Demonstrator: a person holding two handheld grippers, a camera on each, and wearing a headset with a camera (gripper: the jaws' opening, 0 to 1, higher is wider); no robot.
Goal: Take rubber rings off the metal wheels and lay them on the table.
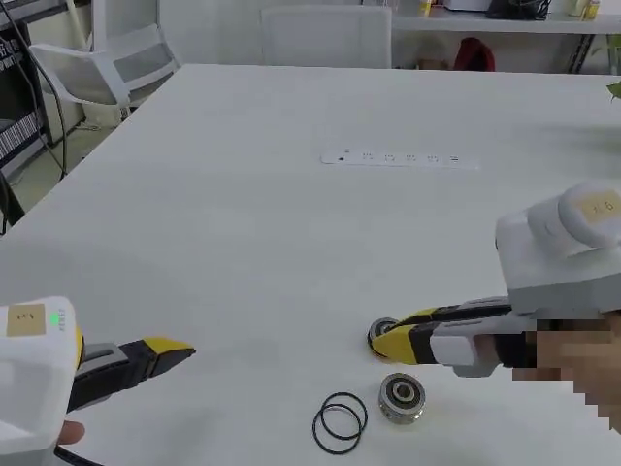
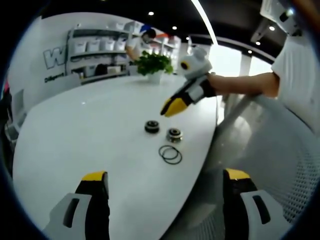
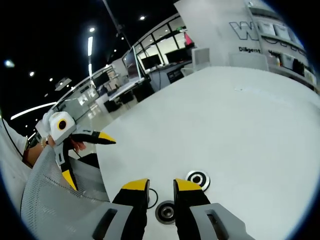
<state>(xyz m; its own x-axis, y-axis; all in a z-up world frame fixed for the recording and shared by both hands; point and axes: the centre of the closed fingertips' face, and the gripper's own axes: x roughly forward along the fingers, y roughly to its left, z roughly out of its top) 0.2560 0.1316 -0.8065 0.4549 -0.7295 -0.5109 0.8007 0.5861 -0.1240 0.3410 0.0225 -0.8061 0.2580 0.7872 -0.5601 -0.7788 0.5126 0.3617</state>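
- Step in hand: the second wheel is being stripped. Two black rubber rings (image 1: 340,422) lie flat on the white table (image 1: 243,194), overlapping, just beside the near wheel (image 1: 401,398), whose rim looks bare metal.
- The far wheel (image 3: 198,178) stands close by on the table. Its rim looks dark, so it probably carries rings not yet removed.
- Right gripper (image 3: 161,186): jaws drawn close together with a narrow gap and nothing between them. In the head view its yellow tips sit at the far wheel.
- Left gripper (image 2: 165,176): jaws spread wide and empty, held well apart from both wheels.
- Next move, as judged: steady the far wheel with one gripper, then hook a ring's edge with the other and peel it off.
- Writing: the wall lettering (image 3: 250,30) begins with "W", and a smaller line beneath begins "Dil". The rest is unreadable, as is the tan label (image 1: 24,318) on the left gripper.
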